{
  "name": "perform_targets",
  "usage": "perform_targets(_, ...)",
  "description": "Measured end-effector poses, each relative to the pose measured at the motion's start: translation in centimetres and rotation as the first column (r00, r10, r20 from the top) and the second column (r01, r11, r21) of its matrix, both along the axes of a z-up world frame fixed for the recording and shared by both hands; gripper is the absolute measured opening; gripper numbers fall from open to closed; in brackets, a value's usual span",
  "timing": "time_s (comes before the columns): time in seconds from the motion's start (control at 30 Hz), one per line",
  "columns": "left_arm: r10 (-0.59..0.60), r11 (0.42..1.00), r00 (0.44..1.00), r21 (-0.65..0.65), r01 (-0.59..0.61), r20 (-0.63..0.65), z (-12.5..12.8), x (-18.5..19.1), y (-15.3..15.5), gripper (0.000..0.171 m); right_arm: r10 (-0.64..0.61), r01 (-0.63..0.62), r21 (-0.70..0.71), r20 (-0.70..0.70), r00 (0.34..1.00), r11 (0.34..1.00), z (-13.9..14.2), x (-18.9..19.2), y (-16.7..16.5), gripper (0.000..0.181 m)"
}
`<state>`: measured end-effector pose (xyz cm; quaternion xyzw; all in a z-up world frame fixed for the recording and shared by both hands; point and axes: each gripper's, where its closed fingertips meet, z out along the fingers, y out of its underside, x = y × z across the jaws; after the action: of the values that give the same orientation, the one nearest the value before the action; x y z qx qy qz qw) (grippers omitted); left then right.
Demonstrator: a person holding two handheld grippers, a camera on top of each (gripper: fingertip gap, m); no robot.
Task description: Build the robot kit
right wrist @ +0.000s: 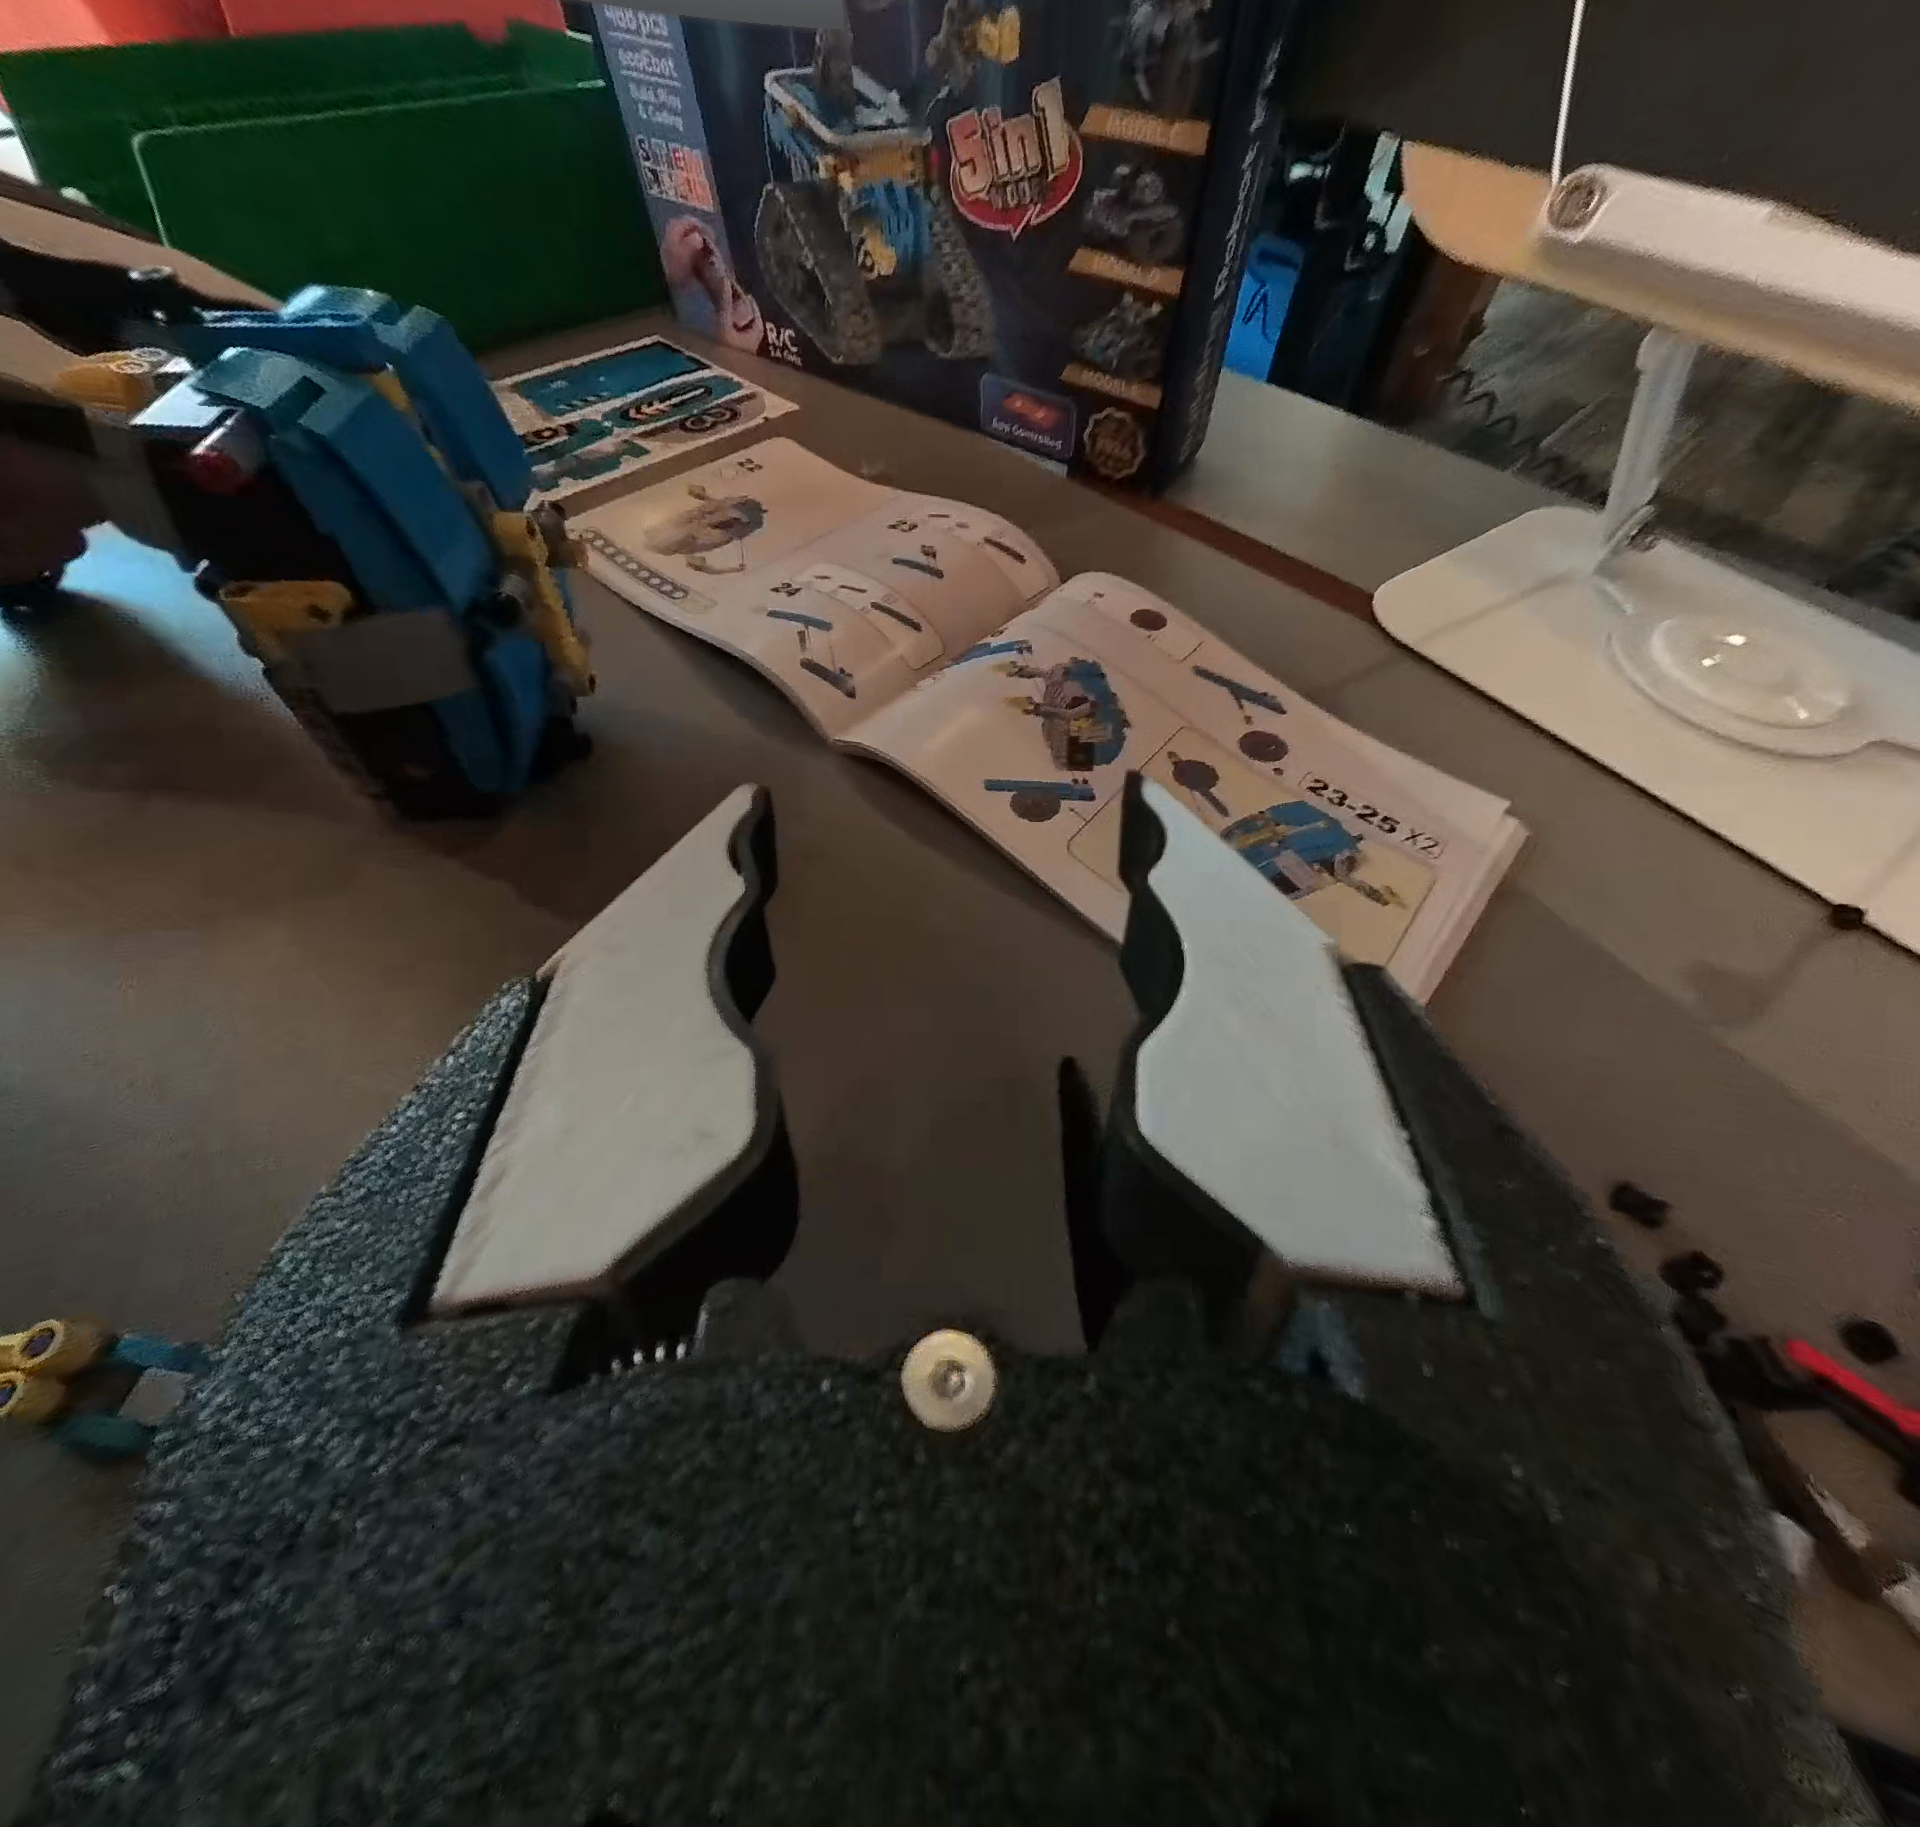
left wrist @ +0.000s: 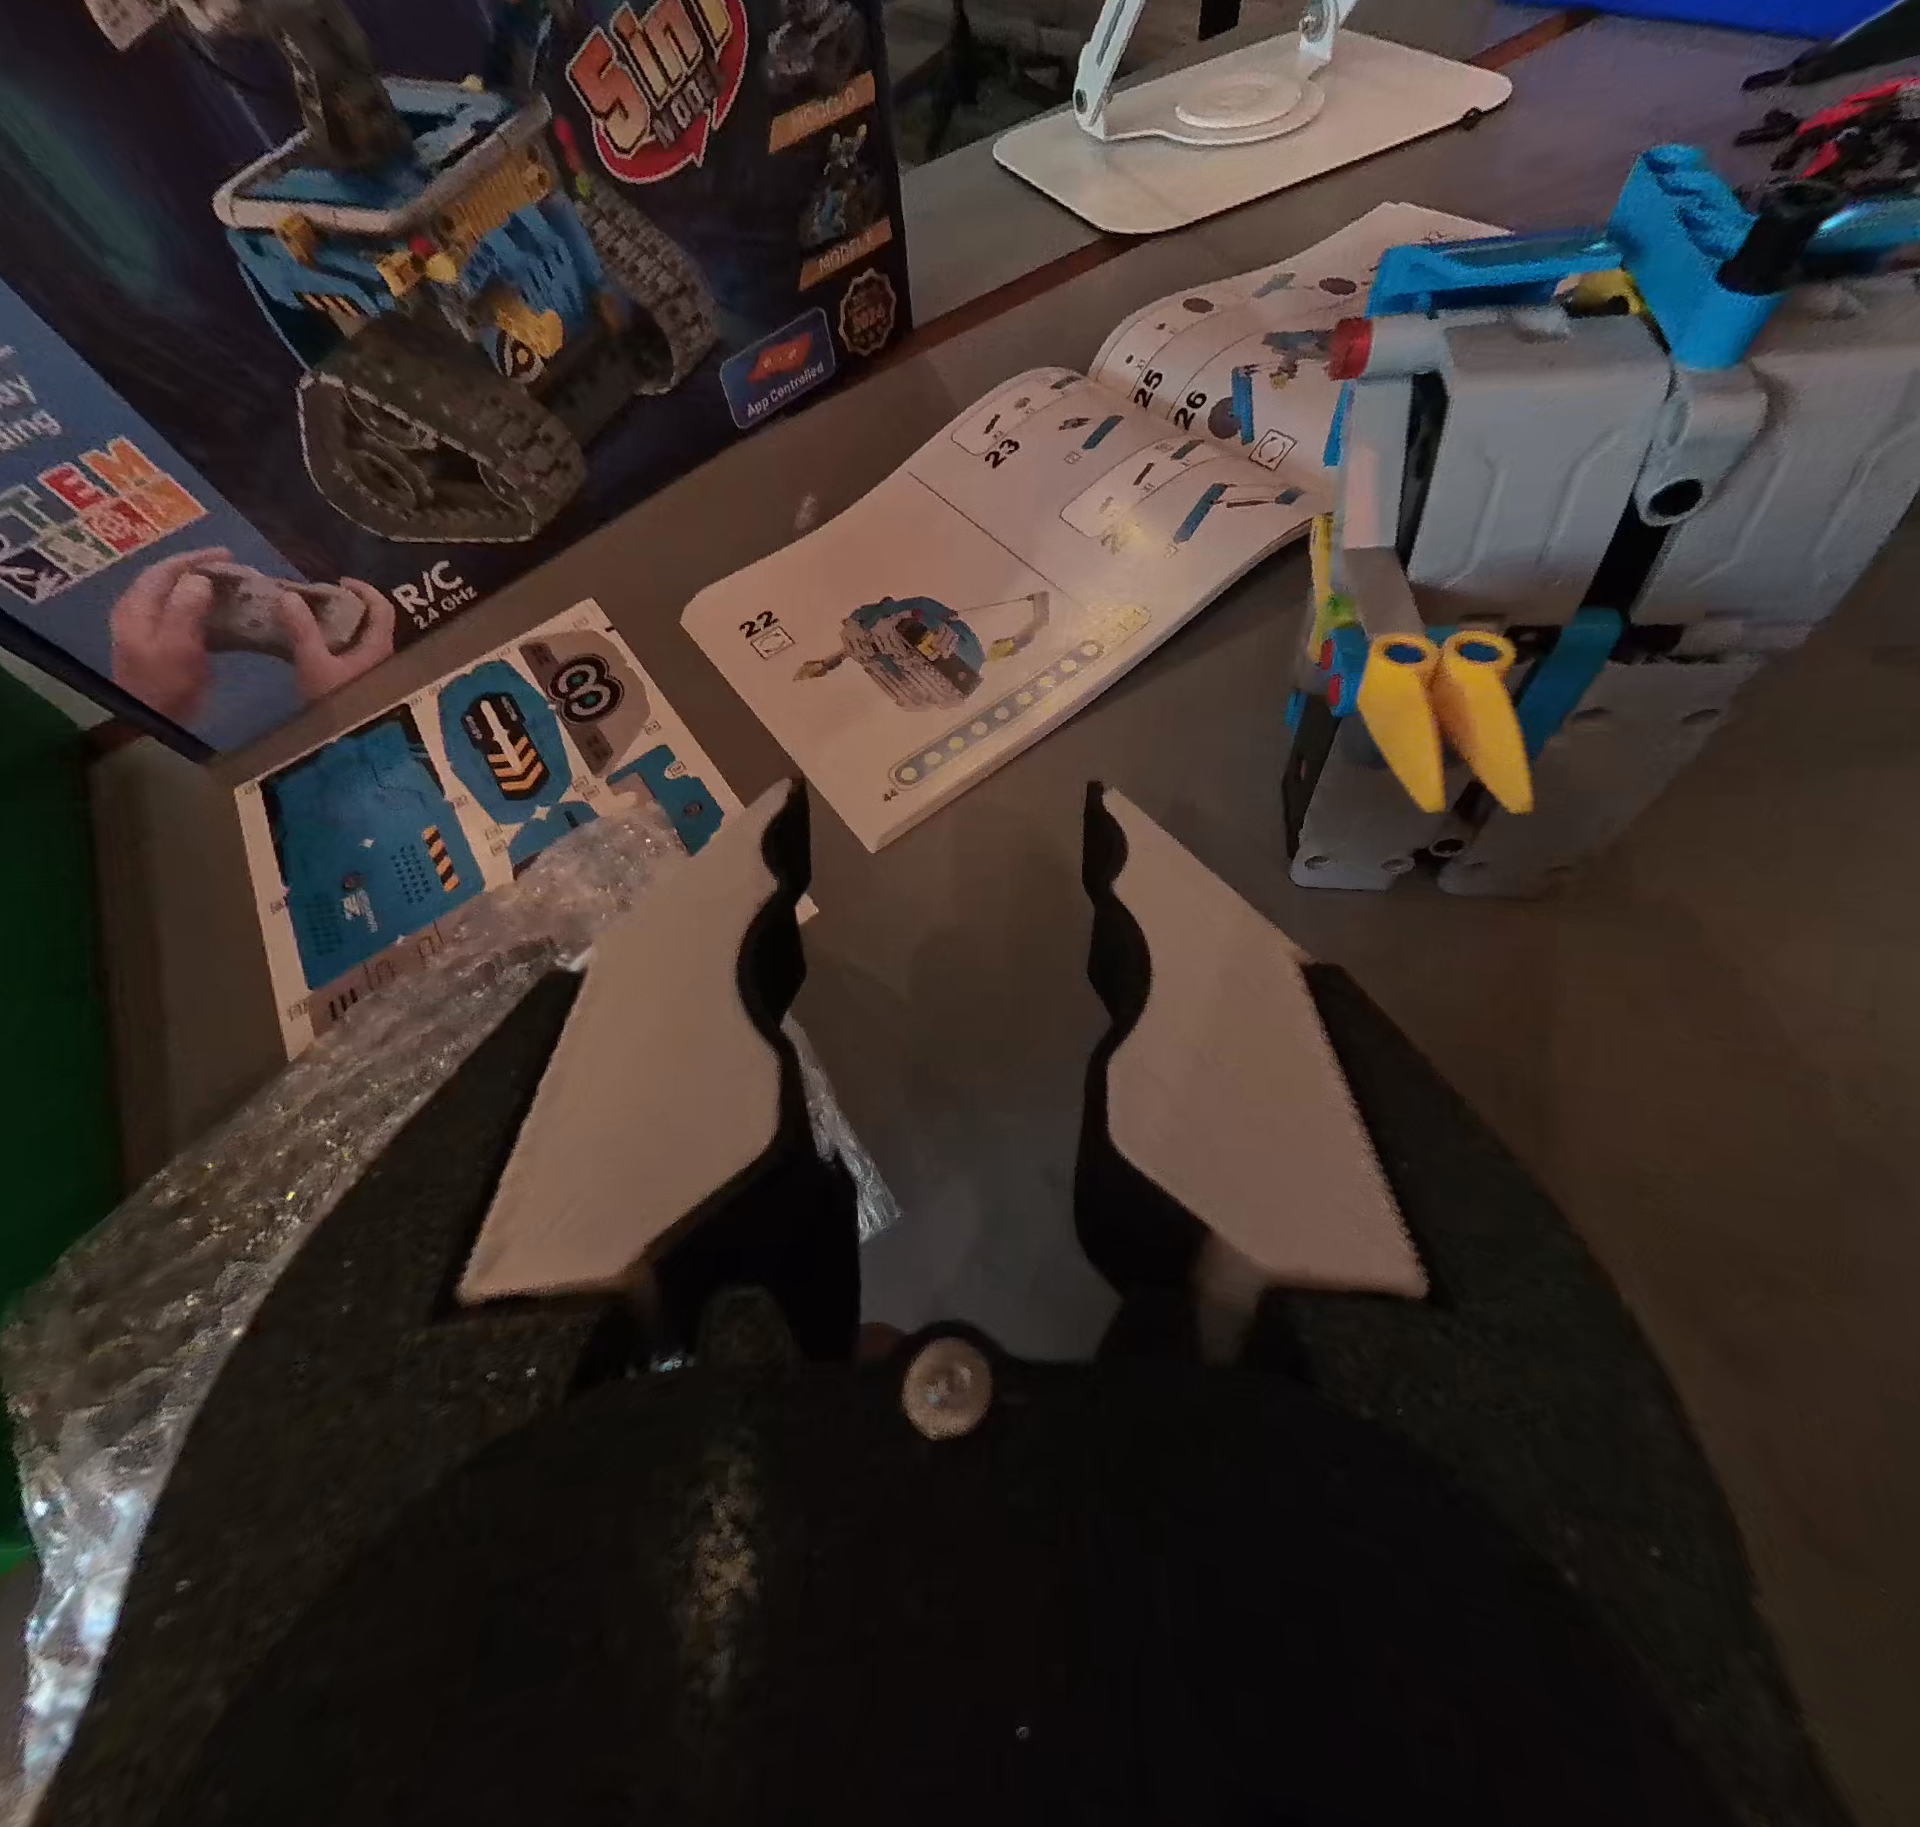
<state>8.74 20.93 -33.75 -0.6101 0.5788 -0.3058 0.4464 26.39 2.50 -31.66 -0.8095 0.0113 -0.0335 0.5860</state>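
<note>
Brick model (left wrist: 1538,551) right edge cut off | loose parts (right wrist: 1766,1330) blurred

**Two open claws beside a half-built brick model**

The left claw (left wrist: 945,811) hangs open and empty over the counter (left wrist: 1039,946), nearest the sticker sheet (left wrist: 457,821), left of the open instruction booklet (left wrist: 997,582). The brick model (left wrist: 1538,530), grey, blue and yellow, stands upright just right of the booklet. The right claw (right wrist: 945,811) gapes empty just before the booklet's (right wrist: 935,655) near edge, model (right wrist: 395,572) to its left
</note>
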Motion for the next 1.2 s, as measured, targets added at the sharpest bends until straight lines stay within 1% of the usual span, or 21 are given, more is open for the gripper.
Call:
perform_targets(0.07,0.007,1.000,1.000,0.001,-0.007,-0.019,-0.4,-0.1,0.2,0.053,-0.022,0.021,0.021,0.020,1.000,1.000,0.2,0.2,-0.3,0.077)
perform_targets(0.13,0.017,1.000,1.000,0.005,-0.017,-0.026,-0.6,-0.1,0.4,0.053,-0.054,0.054,-0.004,0.041,0.998,0.999,-0.4,0.5,-0.6,0.080)
perform_targets(0.27,0.010,1.000,0.999,-0.027,-0.011,-0.039,-0.9,0.0,0.4,0.053,-0.068,0.072,-0.060,0.067,0.995,0.996,-1.1,0.3,-1.4,0.065)
perform_targets(0.43,0.016,0.999,0.998,-0.044,-0.019,-0.057,-1.3,0.1,0.6,0.052,-0.081,0.083,-0.099,0.029,0.996,0.992,-2.0,0.4,-1.5,0.069)
perform_targets(0.63,-0.005,0.997,0.998,-0.077,0.000,-0.069,-1.6,0.2,0.5,0.051,-0.092,0.087,-0.126,-0.035,0.995,0.988,-2.6,0.7,-1.5,0.071)
perform_targets(0.7,-0.002,0.998,0.997,-0.058,-0.002,-0.073,-1.6,0.2,0.5,0.049,-0.089,0.082,-0.129,-0.053,0.995,0.988,-2.7,0.6,-1.5,0.072)
perform_targets(0.87,-0.013,1.000,0.996,-0.022,0.011,-0.087,-1.8,0.3,0.2,0.048,-0.089,0.081,-0.135,-0.059,0.994,0.988,-2.8,0.5,-1.5,0.073)
perform_targets(0.93,-0.014,1.000,0.996,-0.014,0.012,-0.089,-1.8,0.3,0.2,0.047,-0.143,0.138,-0.118,-0.035,0.989,0.983,-2.3,1.2,-1.7,0.083)
perform_targets(0.97,-0.009,1.000,0.996,-0.007,0.008,-0.085,-1.7,0.3,0.2,0.045,-0.167,0.163,-0.107,-0.034,0.985,0.981,-1.9,1.5,-1.8,0.085)
perform_targets(1.03,0.010,1.000,0.997,0.021,-0.009,-0.074,-1.5,0.3,0.5,0.042,-0.193,0.185,-0.110,-0.064,0.979,0.977,-1.7,1.5,-2.0,0.088)
perform_targets(1.13,0.038,0.998,0.997,0.054,-0.035,-0.065,-1.2,0.2,0.8,0.041,-0.182,0.167,-0.147,-0.095,0.979,0.975,-2.1,0.6,-2.2,0.089)
perform_targets(1.2,0.049,0.994,0.997,0.099,-0.043,-0.061,-1.1,0.2,0.9,0.039,-0.169,0.153,-0.167,-0.086,0.982,0.974,-2.3,0.0,-2.4,0.088)
